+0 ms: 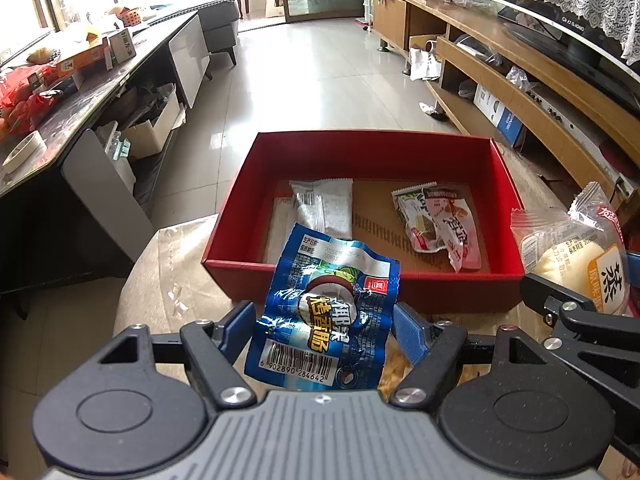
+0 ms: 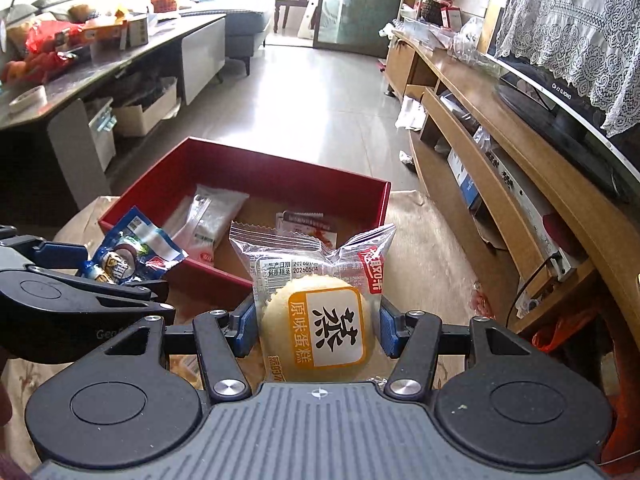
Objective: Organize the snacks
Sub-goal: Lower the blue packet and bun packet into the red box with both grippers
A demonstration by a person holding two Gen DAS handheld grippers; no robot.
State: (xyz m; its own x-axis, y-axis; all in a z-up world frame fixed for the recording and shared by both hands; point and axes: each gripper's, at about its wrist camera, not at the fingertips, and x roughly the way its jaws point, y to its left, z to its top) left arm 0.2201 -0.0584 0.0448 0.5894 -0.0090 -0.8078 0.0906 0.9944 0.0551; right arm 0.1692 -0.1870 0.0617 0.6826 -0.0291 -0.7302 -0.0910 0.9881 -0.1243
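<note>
The left gripper (image 1: pixel 324 320) is seen at lower centre of the left wrist view, its blue pads closed against the sides of a blue sausage packet (image 1: pixel 326 308). The packet is crumpled and glossy, printed with yellow characters, a round emblem, a small red square logo and a barcode at its lower end; its upper edge overlaps the near wall of the red box (image 1: pixel 360 284). The box is open-topped, with a brown cardboard floor, and is placed on a pale patterned cloth (image 1: pixel 160 280). Inside it, a white translucent packet (image 1: pixel 326 208) is noted at centre left, and a green-and-white packet (image 1: pixel 416 220) partly covered by a pink-and-white packet (image 1: pixel 456 228) at centre right. In the right wrist view, the right gripper (image 2: pixel 318 326) is closed on a cake packet (image 2: pixel 320 312): a clear wrapper with serrated ends, holding a round yellow cake under an orange-bordered white label with a large black character. This packet is held in front of the box's near right corner.
</note>
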